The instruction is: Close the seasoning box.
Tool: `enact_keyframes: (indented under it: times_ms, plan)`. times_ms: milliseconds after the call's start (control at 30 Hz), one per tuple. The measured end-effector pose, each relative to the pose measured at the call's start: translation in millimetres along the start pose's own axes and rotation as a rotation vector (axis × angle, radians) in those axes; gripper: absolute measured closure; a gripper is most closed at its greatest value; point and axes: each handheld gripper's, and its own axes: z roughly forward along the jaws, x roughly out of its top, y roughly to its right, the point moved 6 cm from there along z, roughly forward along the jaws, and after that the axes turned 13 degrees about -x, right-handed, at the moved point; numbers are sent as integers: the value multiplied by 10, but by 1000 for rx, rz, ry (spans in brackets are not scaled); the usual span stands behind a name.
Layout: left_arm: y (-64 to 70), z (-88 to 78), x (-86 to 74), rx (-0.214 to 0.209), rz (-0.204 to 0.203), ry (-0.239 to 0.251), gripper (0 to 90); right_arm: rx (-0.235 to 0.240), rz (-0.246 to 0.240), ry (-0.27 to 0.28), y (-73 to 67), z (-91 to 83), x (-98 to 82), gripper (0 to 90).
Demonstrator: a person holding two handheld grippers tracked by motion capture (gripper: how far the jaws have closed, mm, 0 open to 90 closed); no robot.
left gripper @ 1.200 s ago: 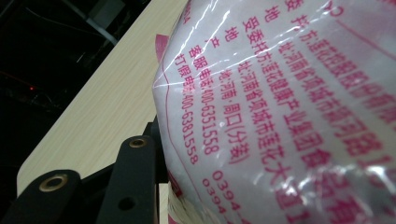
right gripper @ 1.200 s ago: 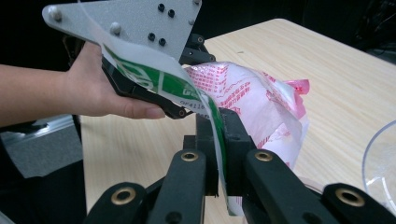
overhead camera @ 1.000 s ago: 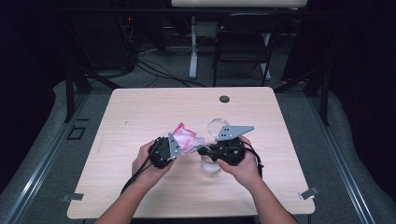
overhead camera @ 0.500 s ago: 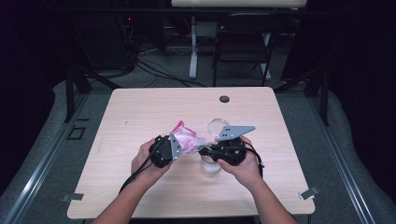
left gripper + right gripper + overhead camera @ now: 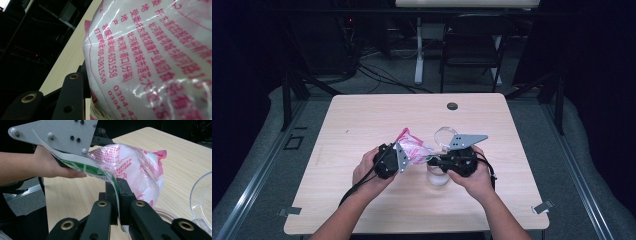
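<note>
A white plastic bag with pink print (image 5: 414, 149) hangs between the two grippers above the middle of the table. My left gripper (image 5: 401, 157) is shut on its body; in the left gripper view the bag (image 5: 155, 57) presses against the one black finger (image 5: 72, 96) that shows. My right gripper (image 5: 118, 184) is shut on the bag's green-and-white top strip (image 5: 100, 172), which runs up to the left gripper's grey plate (image 5: 57, 132). In the high view the right gripper (image 5: 433, 161) sits just right of the bag, over a clear glass (image 5: 438, 176).
A clear plastic bowl (image 5: 444, 136) lies behind the grippers and also shows at the right edge of the right gripper view (image 5: 201, 200). A small black round disc (image 5: 452, 106) sits near the table's far edge. The wooden table (image 5: 362, 115) is bare around them.
</note>
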Motion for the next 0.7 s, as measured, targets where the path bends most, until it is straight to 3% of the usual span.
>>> enact_keyframes:
  times_ms: [167, 700]
  plan:
    - [4, -6, 1, -4, 0, -4, 614, 12, 13, -2, 9, -1, -13, 891]
    - [-9, -34, 29, 41, 43, -6, 615, 13, 14, -8, 25, -4, -28, 891]
